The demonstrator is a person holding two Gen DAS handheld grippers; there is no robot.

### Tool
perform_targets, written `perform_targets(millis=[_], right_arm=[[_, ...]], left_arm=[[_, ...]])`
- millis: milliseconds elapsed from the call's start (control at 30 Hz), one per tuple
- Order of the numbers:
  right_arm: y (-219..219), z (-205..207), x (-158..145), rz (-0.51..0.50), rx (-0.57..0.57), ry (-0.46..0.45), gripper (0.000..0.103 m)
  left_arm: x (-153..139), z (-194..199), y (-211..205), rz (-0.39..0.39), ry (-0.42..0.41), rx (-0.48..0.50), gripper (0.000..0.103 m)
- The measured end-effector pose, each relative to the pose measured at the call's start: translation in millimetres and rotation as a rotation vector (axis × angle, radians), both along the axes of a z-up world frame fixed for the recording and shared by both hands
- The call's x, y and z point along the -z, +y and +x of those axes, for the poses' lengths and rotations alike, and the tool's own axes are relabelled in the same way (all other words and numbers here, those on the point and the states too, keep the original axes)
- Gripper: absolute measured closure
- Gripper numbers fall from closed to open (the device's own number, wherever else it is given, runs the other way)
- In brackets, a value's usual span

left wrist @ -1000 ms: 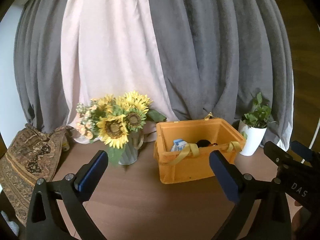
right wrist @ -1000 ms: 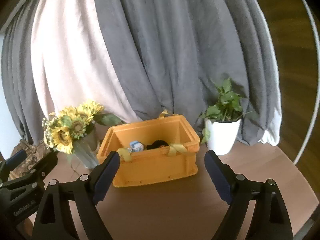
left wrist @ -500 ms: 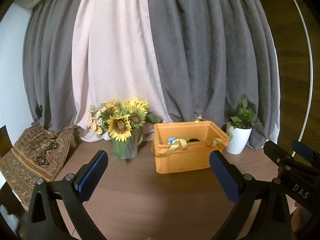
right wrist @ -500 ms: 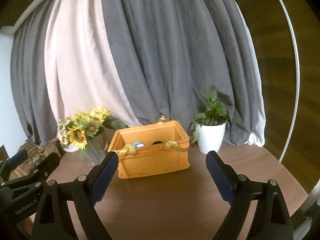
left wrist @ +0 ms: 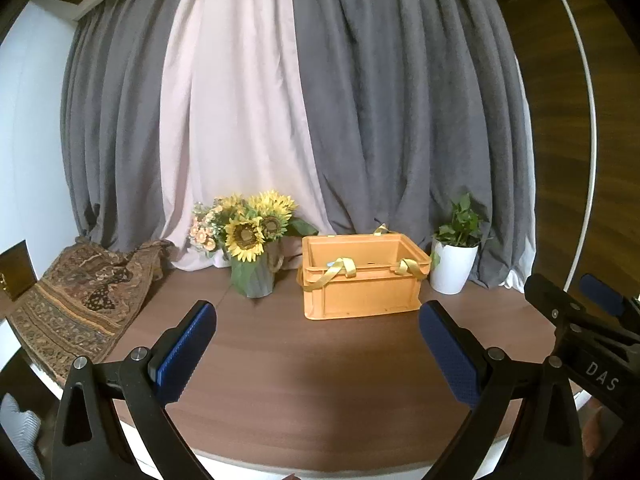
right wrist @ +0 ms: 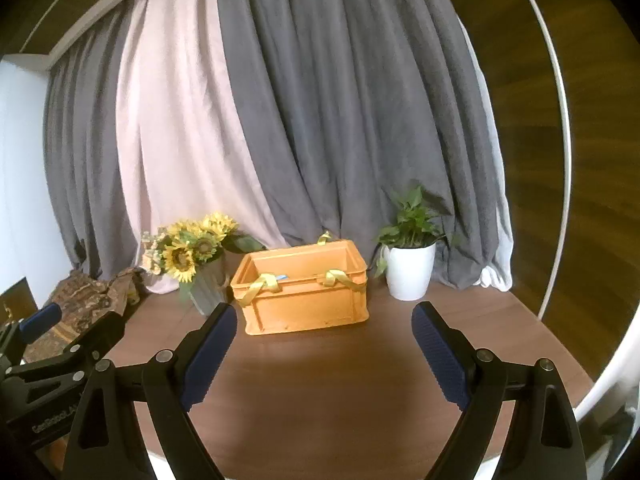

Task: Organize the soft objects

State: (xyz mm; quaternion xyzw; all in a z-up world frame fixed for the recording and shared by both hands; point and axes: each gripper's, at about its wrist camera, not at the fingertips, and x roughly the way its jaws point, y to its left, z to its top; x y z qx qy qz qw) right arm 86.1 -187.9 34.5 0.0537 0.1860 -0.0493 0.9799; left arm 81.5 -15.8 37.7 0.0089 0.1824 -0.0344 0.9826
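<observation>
At the bottom of each frame, the left gripper (left wrist: pixel 316 344) and right gripper (right wrist: pixel 322 344) stand spread wide, empty, touching nothing; "DAS" is printed at lower right of the left view.

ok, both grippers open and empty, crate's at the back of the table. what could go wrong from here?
1. Yellow straps drape over the crate rim; a finger reaching in could snag one and drag the crate.
2. The sunflower vase and white plant pot stand close on either side of it, so a wide swing might tip one.
3. The left gripper and right gripper sit side by side; both reaching in together could collide.
</observation>
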Motion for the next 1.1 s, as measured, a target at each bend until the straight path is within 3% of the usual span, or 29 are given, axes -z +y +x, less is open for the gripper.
perform_targets(millis=[500, 1100], right_arm=[[4.7, -74.6, -8.6, 0.001, -0.017, -0.038, 0.013], [-0.9, -105.0, -13.6, 0.003, -0.025, -0.053, 0.013]], left_arm=[[-6.5, -73.9, 5.0, 0.001, -0.024, -0.016, 0.0], [-11.1, -95.9, -1.1, 0.002, -0.033, -0.021, 0.0]])
